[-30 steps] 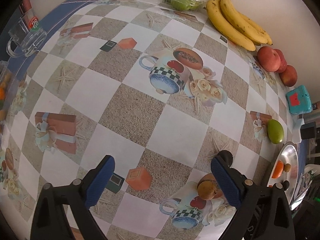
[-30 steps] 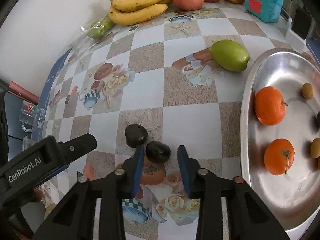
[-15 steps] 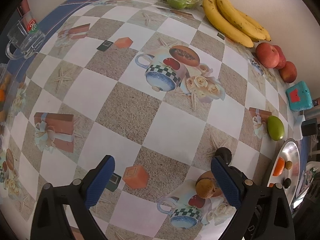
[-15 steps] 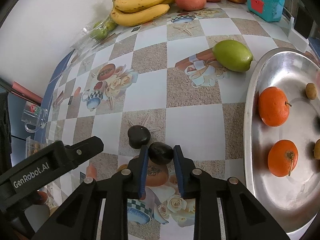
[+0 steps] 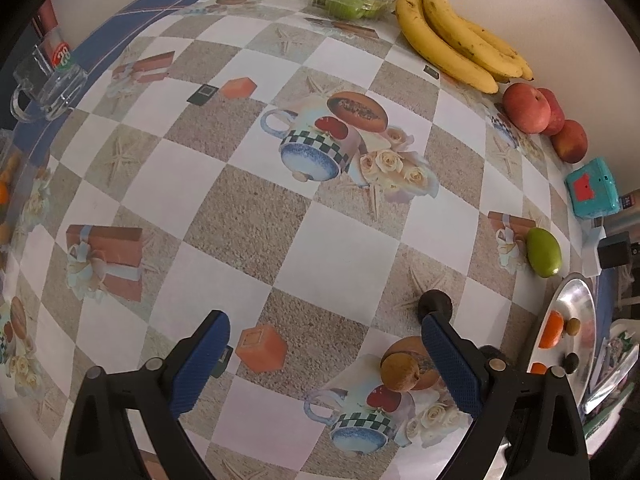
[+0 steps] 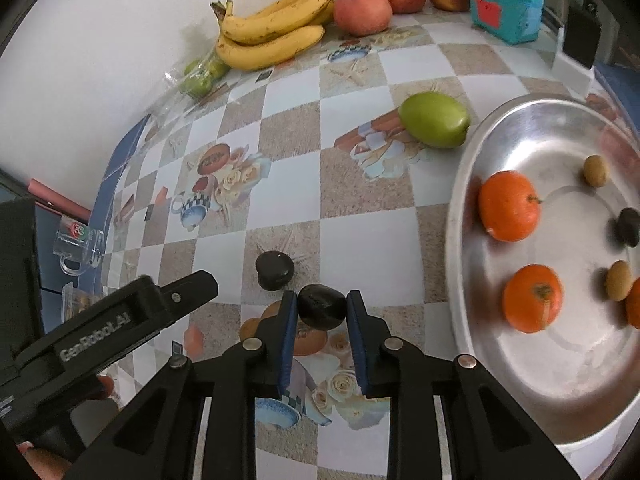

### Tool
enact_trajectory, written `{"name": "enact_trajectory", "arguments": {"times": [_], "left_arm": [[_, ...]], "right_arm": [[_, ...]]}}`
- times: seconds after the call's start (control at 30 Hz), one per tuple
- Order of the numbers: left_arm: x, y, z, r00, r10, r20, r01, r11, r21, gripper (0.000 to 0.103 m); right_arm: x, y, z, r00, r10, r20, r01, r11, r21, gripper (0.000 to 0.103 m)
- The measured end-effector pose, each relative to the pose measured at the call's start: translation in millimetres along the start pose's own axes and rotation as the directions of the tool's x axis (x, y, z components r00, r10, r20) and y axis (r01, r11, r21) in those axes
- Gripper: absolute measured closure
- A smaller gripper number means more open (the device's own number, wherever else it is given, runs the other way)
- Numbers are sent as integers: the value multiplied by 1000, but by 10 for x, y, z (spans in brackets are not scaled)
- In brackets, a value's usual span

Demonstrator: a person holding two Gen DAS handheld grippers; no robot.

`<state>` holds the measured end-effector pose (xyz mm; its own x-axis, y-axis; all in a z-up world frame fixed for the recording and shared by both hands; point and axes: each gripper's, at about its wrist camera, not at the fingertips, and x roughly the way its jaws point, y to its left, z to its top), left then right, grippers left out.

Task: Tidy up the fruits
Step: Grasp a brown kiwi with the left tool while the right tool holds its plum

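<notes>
My right gripper is shut on a small dark fruit just above the patterned tablecloth. A second dark fruit lies just behind it to the left; it also shows in the left wrist view. A brown round fruit lies near my left gripper's right finger. My left gripper is open and empty over the table. The steel plate at right holds oranges, small tan fruits and a dark one. A green mango lies beside the plate.
Bananas, red apples and a bag of green fruit line the back wall. A teal box stands at the back right. A glass mug stands at the table's left edge.
My right gripper closed on the dark fruit and lifted it slightly toward the plate side. The left gripper drifted a little and stayed open.
</notes>
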<state>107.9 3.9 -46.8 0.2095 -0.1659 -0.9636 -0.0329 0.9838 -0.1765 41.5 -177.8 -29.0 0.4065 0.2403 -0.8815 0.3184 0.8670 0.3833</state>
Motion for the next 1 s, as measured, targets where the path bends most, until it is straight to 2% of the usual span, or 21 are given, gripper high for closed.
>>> {"name": "enact_trajectory", "arguments": {"times": [0.07, 0.13, 0.27, 0.6, 0.7, 0.77, 0.8, 0.93, 1.0], "left_arm": [[-5, -10, -23, 1000, -3, -3, 3, 1000, 8, 5], [-9, -43, -42, 1000, -8, -7, 8, 1000, 22, 14], [27, -130, -80, 999, -27, -27, 29, 998, 48, 15], [94, -280, -175, 997, -42, -66, 49, 993, 109, 25], [121, -322, -205, 996, -40, -77, 49, 991, 127, 40], [158, -340, -225, 995, -40, -92, 52, 990, 130, 42], [173, -344, -232, 994, -40, -99, 53, 990, 129, 49], [173, -362, -246, 995, -35, -96, 48, 990, 132, 52], [163, -358, -252, 994, -42, -97, 54, 990, 130, 57]], "right_arm": [[-60, -7, 5, 1000, -8, 14, 8, 1000, -4, 77], [-112, -32, 9, 1000, -11, 24, 11, 1000, 2, 77], [-193, -77, 23, 999, -10, 41, 10, 1000, 13, 77], [-339, -227, 39, 998, -8, 70, 5, 999, 46, 77], [-357, -247, 40, 997, -4, 72, 0, 999, 50, 77], [-357, -255, 34, 998, -3, 70, -1, 999, 52, 77], [-357, -259, 33, 998, -2, 69, -1, 999, 53, 77], [-365, -264, 31, 998, 1, 69, -5, 998, 56, 77], [-368, -261, 32, 998, 3, 69, -7, 998, 54, 77]]}}
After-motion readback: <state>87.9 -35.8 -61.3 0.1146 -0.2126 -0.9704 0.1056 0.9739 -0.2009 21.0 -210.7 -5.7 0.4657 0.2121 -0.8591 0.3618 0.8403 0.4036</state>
